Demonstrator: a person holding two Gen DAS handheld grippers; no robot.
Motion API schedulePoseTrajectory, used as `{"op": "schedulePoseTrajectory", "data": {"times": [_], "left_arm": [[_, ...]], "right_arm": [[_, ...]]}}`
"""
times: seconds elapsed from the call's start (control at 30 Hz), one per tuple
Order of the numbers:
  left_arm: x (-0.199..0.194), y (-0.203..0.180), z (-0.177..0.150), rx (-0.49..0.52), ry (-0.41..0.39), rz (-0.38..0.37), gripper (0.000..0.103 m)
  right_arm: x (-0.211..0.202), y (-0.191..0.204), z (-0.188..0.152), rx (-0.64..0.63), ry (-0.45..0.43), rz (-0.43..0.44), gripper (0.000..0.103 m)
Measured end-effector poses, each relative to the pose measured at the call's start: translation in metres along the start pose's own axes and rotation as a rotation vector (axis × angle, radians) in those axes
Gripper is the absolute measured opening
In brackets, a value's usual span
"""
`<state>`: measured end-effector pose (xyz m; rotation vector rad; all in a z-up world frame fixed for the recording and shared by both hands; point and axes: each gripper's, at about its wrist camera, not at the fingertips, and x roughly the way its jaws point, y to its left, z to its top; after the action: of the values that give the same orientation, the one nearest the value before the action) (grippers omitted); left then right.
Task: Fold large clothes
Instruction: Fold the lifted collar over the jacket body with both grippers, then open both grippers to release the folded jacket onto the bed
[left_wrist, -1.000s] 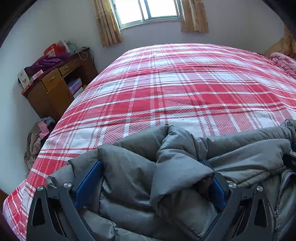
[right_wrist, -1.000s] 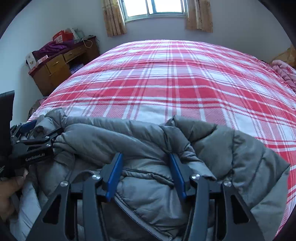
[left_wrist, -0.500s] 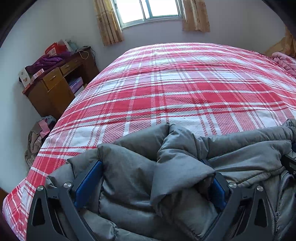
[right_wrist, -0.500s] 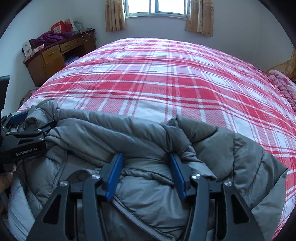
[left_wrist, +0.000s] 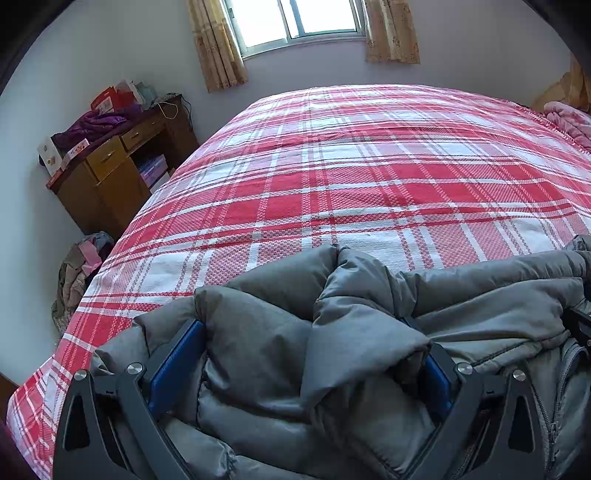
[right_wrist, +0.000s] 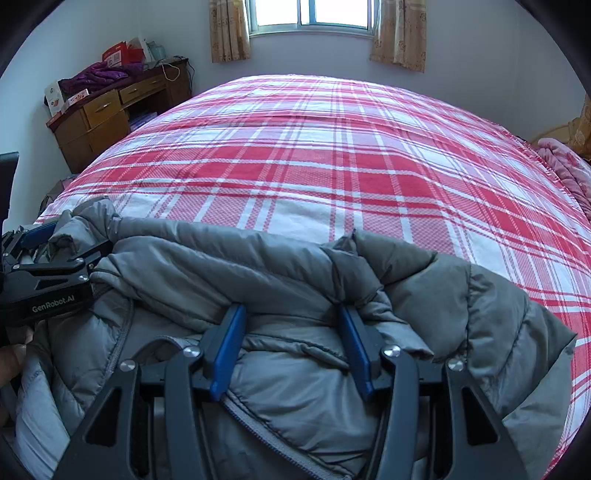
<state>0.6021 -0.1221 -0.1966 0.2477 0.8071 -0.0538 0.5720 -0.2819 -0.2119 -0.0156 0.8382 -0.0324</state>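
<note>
Both grippers, the left gripper (left_wrist: 306, 354) and the right gripper (right_wrist: 291, 339), had jaws pinching bunched folds of the grey puffer jacket (right_wrist: 288, 280) at the bed's (right_wrist: 332, 155) near edge, likely to lay it flat.

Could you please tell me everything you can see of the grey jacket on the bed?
The jacket is a grey, puffy quilted coat of smooth, slightly shiny fabric, with a zipper running down its front. It lies bunched and creased at the near edge of the plaid bed. The left gripper and right gripper each clamp a thick fold of it between blue pads.
</note>
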Motion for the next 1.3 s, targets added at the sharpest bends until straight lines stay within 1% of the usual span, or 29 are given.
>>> {"op": "schedulePoseTrajectory", "data": {"times": [0.07, 0.13, 0.17, 0.2, 0.23, 0.27, 0.3, 0.33, 0.37, 0.4, 0.47, 0.5, 0.57, 0.6, 0.63, 0.7, 0.73, 0.77, 0.83, 0.9, 0.97, 1.07, 1.13, 1.17, 1.23, 1.3], "left_arm": [[0.0, -0.003, 0.0, 0.011, -0.006, 0.02, 0.102], [-0.002, -0.012, 0.002, 0.055, -0.014, 0.066, 0.102], [-0.003, -0.014, 0.005, 0.074, -0.007, 0.075, 0.102], [-0.008, -0.013, 0.012, 0.104, 0.025, 0.075, 0.102], [-0.016, -0.008, 0.016, 0.103, 0.034, 0.074, 0.102], [-0.037, 0.002, 0.023, 0.084, 0.012, 0.048, 0.102], [-0.057, 0.012, 0.027, 0.074, -0.024, 0.018, 0.102], [-0.077, 0.021, 0.027, 0.073, -0.057, 0.0, 0.102], [-0.1, 0.032, 0.024, 0.072, -0.083, -0.008, 0.102], [-0.117, 0.044, 0.016, 0.073, -0.083, -0.018, 0.102], [-0.144, 0.068, -0.007, 0.071, -0.069, -0.058, 0.102], [-0.156, 0.083, -0.026, 0.063, -0.056, -0.075, 0.102], [-0.18, 0.111, -0.077, 0.07, -0.044, -0.097, 0.102], [-0.187, 0.118, -0.094, 0.075, -0.035, -0.1, 0.102], [-0.197, 0.13, -0.12, 0.074, -0.022, -0.094, 0.102], [-0.213, 0.15, -0.166, 0.046, 0.005, -0.116, 0.102], [-0.219, 0.157, -0.186, 0.025, 0.02, -0.121, 0.102], [-0.226, 0.167, -0.21, -0.003, 0.038, -0.131, 0.102], [-0.237, 0.176, -0.245, -0.04, 0.064, -0.129, 0.102], [-0.246, 0.183, -0.278, -0.081, 0.081, -0.139, 0.102], [-0.257, 0.188, -0.304, -0.112, 0.084, -0.142, 0.102], [-0.268, 0.187, -0.331, -0.141, 0.085, -0.157, 0.102], [-0.271, 0.184, -0.344, -0.151, 0.105, -0.185, 0.102], [-0.272, 0.183, -0.35, -0.155, 0.109, -0.188, 0.102], [-0.276, 0.182, -0.358, -0.158, 0.098, -0.193, 0.102], [-0.28, 0.185, -0.365, -0.162, 0.088, -0.209, 0.102]], "right_arm": [[0.001, -0.001, 0.0, 0.003, 0.0, 0.004, 0.055], [0.002, -0.001, 0.0, 0.005, 0.002, 0.006, 0.055], [0.002, 0.0, 0.0, -0.002, 0.005, -0.003, 0.055], [0.002, 0.002, 0.001, -0.015, 0.008, -0.014, 0.055], [0.001, 0.003, 0.002, -0.034, 0.015, -0.021, 0.056], [-0.003, 0.003, 0.004, -0.055, 0.026, -0.018, 0.057], [-0.013, -0.002, 0.006, -0.068, 0.028, -0.012, 0.06], [-0.031, -0.009, 0.005, -0.057, -0.005, -0.035, 0.069], [-0.049, -0.016, 0.003, -0.045, -0.045, -0.056, 0.073], [-0.067, -0.025, -0.002, -0.035, -0.075, -0.064, 0.078], [-0.105, -0.046, -0.019, -0.005, -0.098, -0.057, 0.079], [-0.12, -0.054, -0.03, 0.007, -0.094, -0.048, 0.079], [-0.152, -0.069, -0.061, 0.036, -0.083, -0.044, 0.079], [-0.169, -0.076, -0.082, 0.049, -0.065, -0.038, 0.079], [-0.18, -0.08, -0.098, 0.056, -0.05, -0.032, 0.079], [-0.208, -0.089, -0.143, 0.084, -0.025, -0.022, 0.079], [-0.216, -0.092, -0.159, 0.097, -0.013, -0.021, 0.08], [-0.228, -0.096, -0.184, 0.119, 0.005, -0.018, 0.08], [-0.245, -0.098, -0.223, 0.157, 0.028, -0.011, 0.08], [-0.258, -0.097, -0.255, 0.193, 0.048, -0.009, 0.08], [-0.271, -0.091, -0.28, 0.203, 0.053, -0.003, 0.08], [-0.29, -0.079, -0.311, 0.207, 0.043, -0.012, 0.08], [-0.302, -0.072, -0.326, 0.216, 0.031, -0.003, 0.08], [-0.305, -0.069, -0.331, 0.218, 0.026, -0.003, 0.08], [-0.311, -0.064, -0.345, 0.226, 0.021, 0.006, 0.08], [-0.311, -0.064, -0.357, 0.237, 0.039, 0.017, 0.08]]}}
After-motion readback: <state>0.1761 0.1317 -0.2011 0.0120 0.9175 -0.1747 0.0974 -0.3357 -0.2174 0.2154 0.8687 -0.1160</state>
